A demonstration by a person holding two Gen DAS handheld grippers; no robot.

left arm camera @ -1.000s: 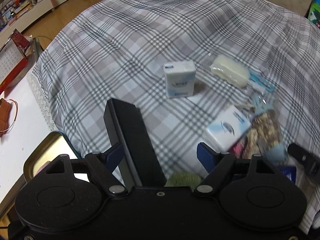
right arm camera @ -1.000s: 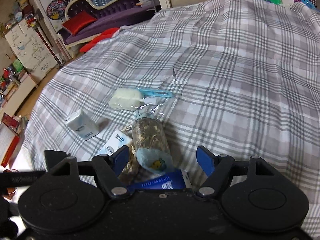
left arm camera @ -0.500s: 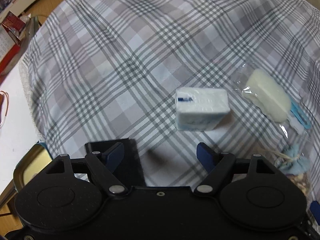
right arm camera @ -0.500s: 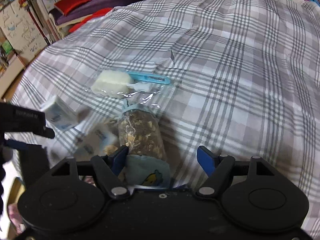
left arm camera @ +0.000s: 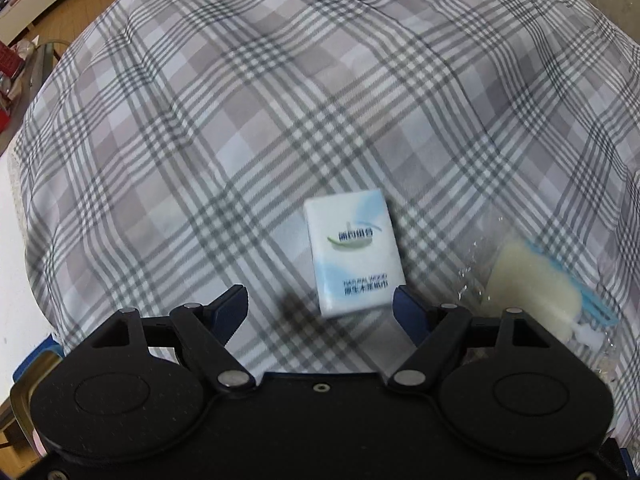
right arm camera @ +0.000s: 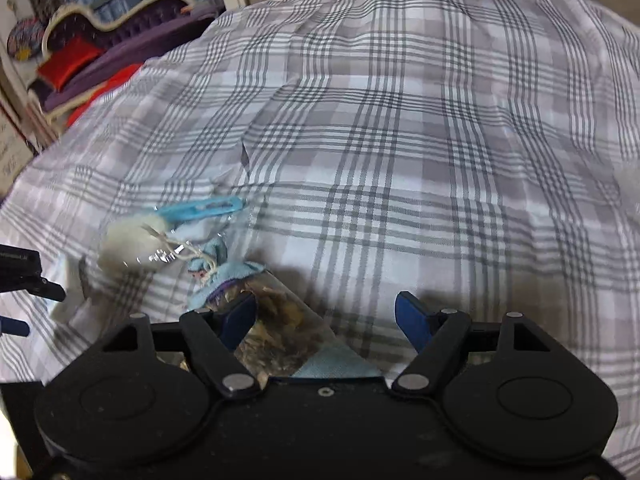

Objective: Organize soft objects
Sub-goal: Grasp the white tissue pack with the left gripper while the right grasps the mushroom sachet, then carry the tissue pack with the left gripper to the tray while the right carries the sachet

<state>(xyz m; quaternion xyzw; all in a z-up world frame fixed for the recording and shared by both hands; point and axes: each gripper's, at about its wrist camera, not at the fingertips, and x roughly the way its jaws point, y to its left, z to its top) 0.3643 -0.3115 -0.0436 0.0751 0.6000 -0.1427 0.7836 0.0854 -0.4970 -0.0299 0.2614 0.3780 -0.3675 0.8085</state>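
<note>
A white tissue pack [left arm camera: 354, 256] with blue print lies flat on the grey plaid cloth [left arm camera: 280, 100]. My left gripper [left arm camera: 320, 306] hangs open just above it, the pack's near end between the blue fingertips and close to the right one, pads apart from it. A cream sponge brush with a blue handle, in clear wrap [left arm camera: 536, 286], lies to the pack's right. In the right wrist view my right gripper [right arm camera: 326, 316] stands open over a clear bag of dried bits with a blue cloth top [right arm camera: 276, 320]. The sponge brush [right arm camera: 136, 240] lies beyond it to the left.
The plaid cloth [right arm camera: 400, 140] covers a wide surface and stretches far beyond the objects. A gold-rimmed tin [left arm camera: 28, 380] and a white ledge sit off the cloth's near left edge. A purple sofa with a red cushion [right arm camera: 72, 60] stands in the room behind.
My left gripper swung away from the black box and tin, coming down over the tissue pack, which now lies flat instead of upright. My right gripper sank closer over the bag.
</note>
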